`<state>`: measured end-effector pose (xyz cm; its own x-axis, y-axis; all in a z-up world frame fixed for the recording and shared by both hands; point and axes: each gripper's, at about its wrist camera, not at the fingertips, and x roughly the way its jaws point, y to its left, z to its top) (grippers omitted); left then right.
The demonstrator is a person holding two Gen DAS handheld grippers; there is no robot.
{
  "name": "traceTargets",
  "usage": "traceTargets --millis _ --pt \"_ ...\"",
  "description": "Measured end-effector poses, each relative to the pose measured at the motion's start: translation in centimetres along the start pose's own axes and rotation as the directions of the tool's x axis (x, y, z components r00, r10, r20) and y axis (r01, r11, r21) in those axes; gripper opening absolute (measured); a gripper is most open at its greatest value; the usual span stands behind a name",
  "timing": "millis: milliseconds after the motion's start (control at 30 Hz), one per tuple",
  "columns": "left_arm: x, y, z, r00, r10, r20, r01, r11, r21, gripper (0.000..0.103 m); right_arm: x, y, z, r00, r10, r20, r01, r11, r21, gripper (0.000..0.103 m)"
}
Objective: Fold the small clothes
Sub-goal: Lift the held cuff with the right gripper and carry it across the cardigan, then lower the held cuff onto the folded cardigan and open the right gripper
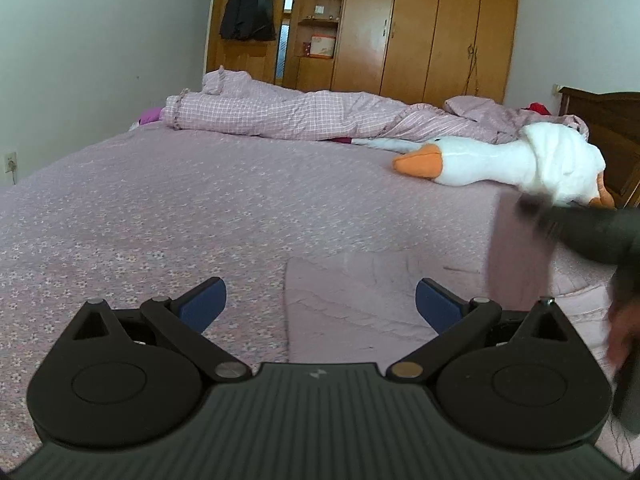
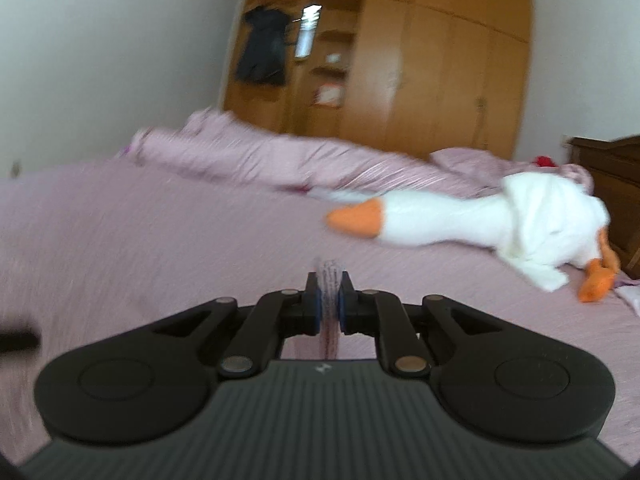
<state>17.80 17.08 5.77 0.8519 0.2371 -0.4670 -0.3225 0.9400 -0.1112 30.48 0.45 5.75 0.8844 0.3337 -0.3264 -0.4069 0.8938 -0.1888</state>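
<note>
Left gripper (image 1: 320, 304): jaws spread wide above the pink garment (image 1: 360, 300) on the bed (image 1: 160, 208).
Right gripper (image 2: 329, 304): jaws pinching pink cloth, seen only in its own view.

On the bed (image 1: 160, 208) a small garment (image 1: 360, 304) lies nearest, the plush goose (image 1: 500, 156) right of it, the rumpled quilt (image 1: 300, 116) behind, the wardrobe (image 1: 420, 28) beyond.
</note>
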Motion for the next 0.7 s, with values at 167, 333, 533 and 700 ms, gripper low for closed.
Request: traceTargets --millis 167,333,533,700 --pt "0.1 0.9 0.2 1.0 0.003 -0.006 -0.003 1.0 -0.028 0.103 0.7 4.4 -4.1 0.996 0.079 -0.044 -0.083 0.991 -0.102 0.013" --pt "0.8 1.2 0.1 0.999 0.018 -0.035 -0.019 0.999 -0.036 0.103 0.0 6.0 -5.3 0.988 0.149 -0.044 -0.153 0.984 -0.09 0.013" --pt "1.1 1.3 -0.2 0.999 0.022 -0.048 -0.024 0.999 -0.048 0.103 -0.2 6.7 -6.2 0.989 0.136 -0.059 -0.142 0.981 -0.131 0.02" --pt "1.2 1.5 0.0 0.999 0.023 -0.049 -0.026 0.998 -0.06 0.103 0.4 8.1 -6.7 0.989 0.126 -0.079 -0.141 0.964 -0.226 0.033"
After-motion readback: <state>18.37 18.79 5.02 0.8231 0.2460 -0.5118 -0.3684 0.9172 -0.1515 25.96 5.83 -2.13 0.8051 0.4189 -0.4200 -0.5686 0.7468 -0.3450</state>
